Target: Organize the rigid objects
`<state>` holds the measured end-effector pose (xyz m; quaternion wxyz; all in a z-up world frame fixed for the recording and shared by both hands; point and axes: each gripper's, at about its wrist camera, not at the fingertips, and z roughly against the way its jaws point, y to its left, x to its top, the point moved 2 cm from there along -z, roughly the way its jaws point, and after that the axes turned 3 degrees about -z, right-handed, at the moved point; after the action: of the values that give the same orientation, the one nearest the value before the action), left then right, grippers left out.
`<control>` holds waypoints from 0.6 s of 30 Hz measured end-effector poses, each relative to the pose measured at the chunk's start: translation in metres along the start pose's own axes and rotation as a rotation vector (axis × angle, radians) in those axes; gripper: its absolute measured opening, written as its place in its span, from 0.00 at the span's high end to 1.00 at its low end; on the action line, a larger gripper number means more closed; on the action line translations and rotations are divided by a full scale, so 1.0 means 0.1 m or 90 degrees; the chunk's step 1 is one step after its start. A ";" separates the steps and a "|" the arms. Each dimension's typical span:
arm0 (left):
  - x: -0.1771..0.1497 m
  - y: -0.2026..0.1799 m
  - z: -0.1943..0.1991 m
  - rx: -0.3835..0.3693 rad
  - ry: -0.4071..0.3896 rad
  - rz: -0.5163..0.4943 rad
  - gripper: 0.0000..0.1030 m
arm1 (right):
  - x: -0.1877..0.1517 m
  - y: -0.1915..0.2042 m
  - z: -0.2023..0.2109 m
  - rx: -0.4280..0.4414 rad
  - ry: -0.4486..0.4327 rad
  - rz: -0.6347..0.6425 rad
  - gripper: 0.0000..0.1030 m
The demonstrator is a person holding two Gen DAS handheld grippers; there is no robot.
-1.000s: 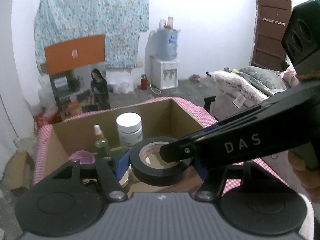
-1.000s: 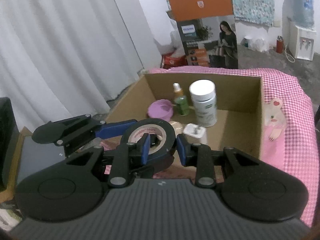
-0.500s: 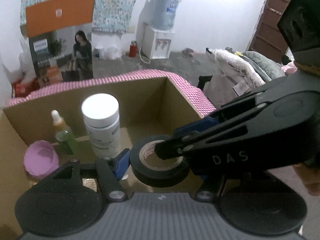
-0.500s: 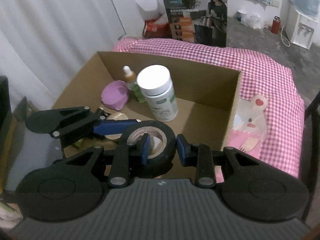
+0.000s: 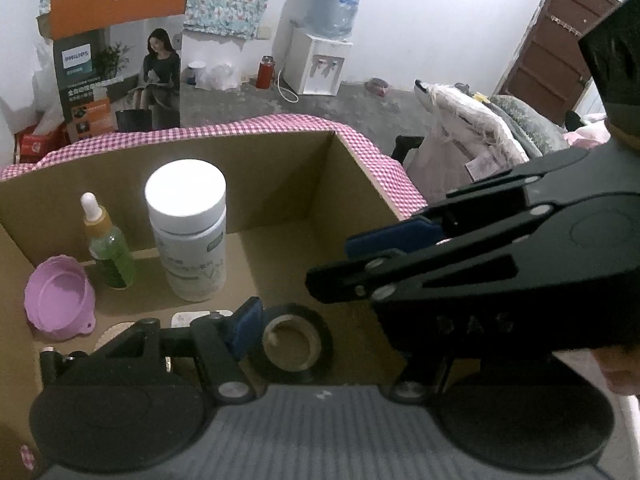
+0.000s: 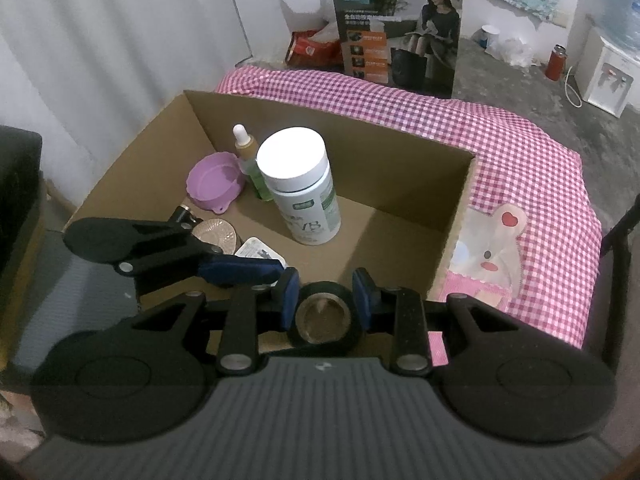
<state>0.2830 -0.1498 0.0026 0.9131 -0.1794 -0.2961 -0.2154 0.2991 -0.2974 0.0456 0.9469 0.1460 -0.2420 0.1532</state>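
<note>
The roll of black tape (image 6: pixel 323 314) lies flat on the floor of the cardboard box (image 6: pixel 400 168), near the front wall. It sits between the blue pads of the right tool (image 6: pixel 325 300), whose jaws stand narrow around it. The pads look just clear of the tape's rim rather than pressing on it, so I judge it released and this item as good as placed.

The left tool (image 5: pixel 320 332) is half open and holds nothing. One of its pads (image 5: pixel 245 330) is just beside the tape (image 5: pixel 297 343) in the left wrist view, while its other finger is hidden behind the right tool (image 5: pixel 472 272), which crosses that picture.

Several things are already in the box: a white-capped bottle (image 6: pixel 301 188) stands upright near the middle, with a green dropper bottle (image 6: pixel 249 160) and a purple bowl (image 6: pixel 216 182) to its left near the far wall. A round tan disc (image 6: pixel 214 231), a small white plug (image 6: pixel 258 252) and a small dark metal piece (image 6: pixel 183 214) lie nearer the front left. The sorting therefore looks well advanced. Nothing loose shows outside the box, so what is left I cannot tell.

The box rests on a pink checked cloth (image 6: pixel 520 168) with a bear patch. Beyond it is a bare grey floor, with a printed carton (image 6: pixel 400 28), a water dispenser (image 5: pixel 320 60), a red flask (image 5: pixel 266 72), a brown door (image 5: pixel 548 44) and white curtains (image 6: pixel 120 40).
</note>
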 end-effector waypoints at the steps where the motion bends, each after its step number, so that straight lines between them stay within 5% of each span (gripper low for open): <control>1: 0.00 0.00 0.03 0.000 -0.004 0.001 0.35 | -0.01 0.00 0.02 0.000 -0.003 -0.003 0.72; 6: -0.12 0.06 0.37 0.014 -0.048 -0.014 0.34 | -0.02 0.01 0.17 0.017 -0.031 -0.027 0.72; 12: -0.41 0.20 0.72 0.085 -0.088 -0.044 0.35 | 0.00 0.20 0.28 0.073 -0.043 -0.034 0.70; 18: -0.50 0.34 0.70 0.092 -0.081 -0.039 0.43 | 0.06 0.47 -0.10 0.077 0.004 -0.006 0.55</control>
<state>0.2312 -0.0749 0.0177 0.8961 -0.1172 -0.3736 -0.2091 0.2916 -0.2497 0.0502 0.9378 0.2034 -0.2289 0.1635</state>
